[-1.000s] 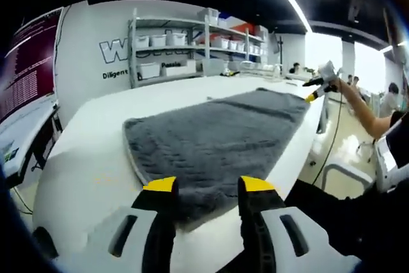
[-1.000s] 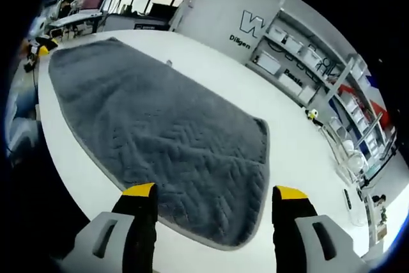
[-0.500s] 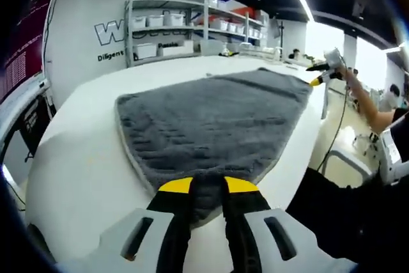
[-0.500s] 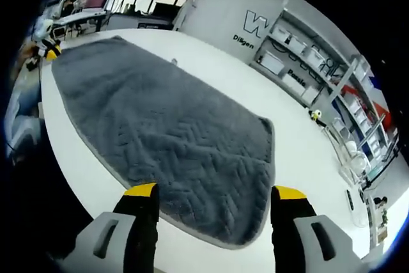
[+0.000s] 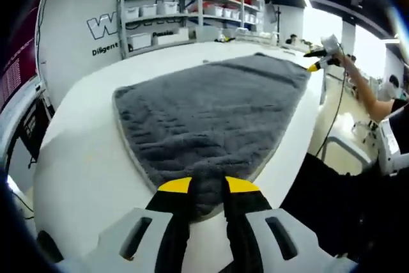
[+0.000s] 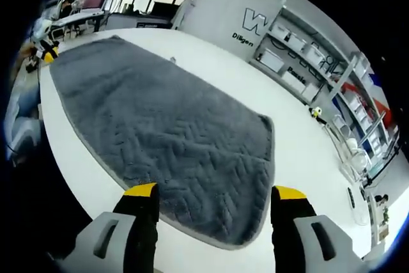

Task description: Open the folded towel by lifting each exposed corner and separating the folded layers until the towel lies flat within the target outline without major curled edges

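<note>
A grey towel (image 5: 211, 107) with a herringbone weave lies spread on the white table (image 5: 83, 164). My left gripper (image 5: 208, 187) is shut on the towel's near edge, and a fold of pile bunches between the yellow tips. In the right gripper view the same towel (image 6: 166, 132) stretches away to the upper left. My right gripper (image 6: 216, 191) is open just over its near end, holding nothing. The right gripper (image 5: 323, 52) also shows at the towel's far corner, held in a hand. The left gripper (image 6: 41, 52) appears small at the opposite end.
Shelves with white bins (image 5: 160, 17) stand against the back wall with lettering. A small yellow object (image 6: 313, 114) sits on the table beyond the towel. The table's edge (image 5: 300, 151) drops off at the right, beside a person's dark clothes and an arm (image 5: 367, 103).
My left gripper has gone from open to shut on the towel's near edge and holds it. The right gripper stays open, almost still.
</note>
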